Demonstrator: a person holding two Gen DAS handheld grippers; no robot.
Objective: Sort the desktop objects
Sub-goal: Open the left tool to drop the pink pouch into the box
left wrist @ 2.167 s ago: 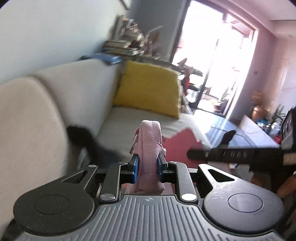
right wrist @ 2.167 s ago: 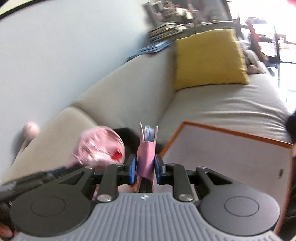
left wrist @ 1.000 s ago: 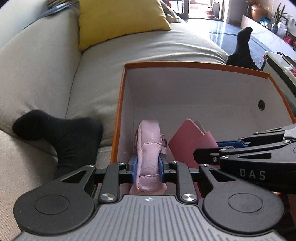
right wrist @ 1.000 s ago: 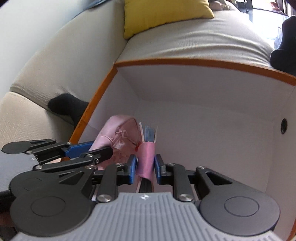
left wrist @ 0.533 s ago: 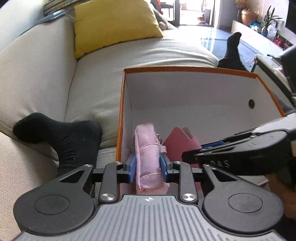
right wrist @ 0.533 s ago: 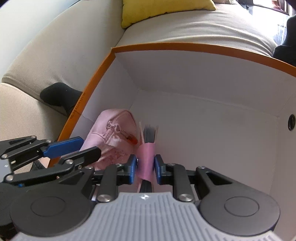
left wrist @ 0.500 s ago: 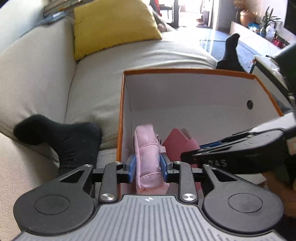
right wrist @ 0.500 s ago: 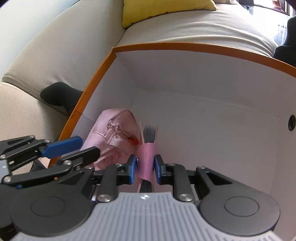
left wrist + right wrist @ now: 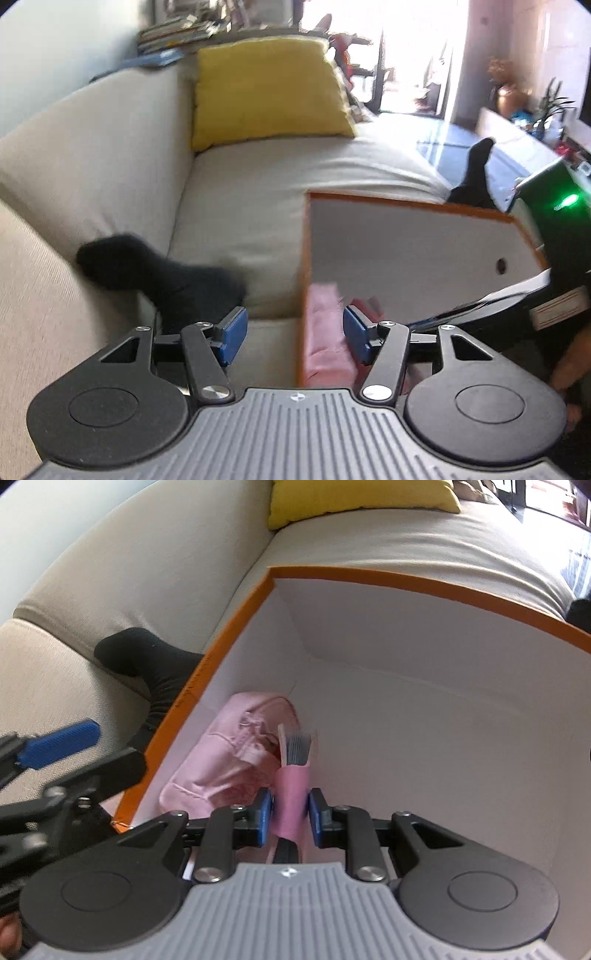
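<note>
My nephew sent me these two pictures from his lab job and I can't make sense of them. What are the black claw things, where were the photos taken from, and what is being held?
The claws are hand-held grippers, one in each of a person's hands, each with a wide-angle camera looking along its fingers. One picture is from the left gripper, the other from the right gripper. Both look down at an orange-rimmed white box sitting on a beige sofa with a yellow cushion. A foot in a black sock rests beside the box. The left gripper's jaws are opening, and the pink pouch lies free in the box. The right gripper is shut on a pink booklet, held over the box.
</note>
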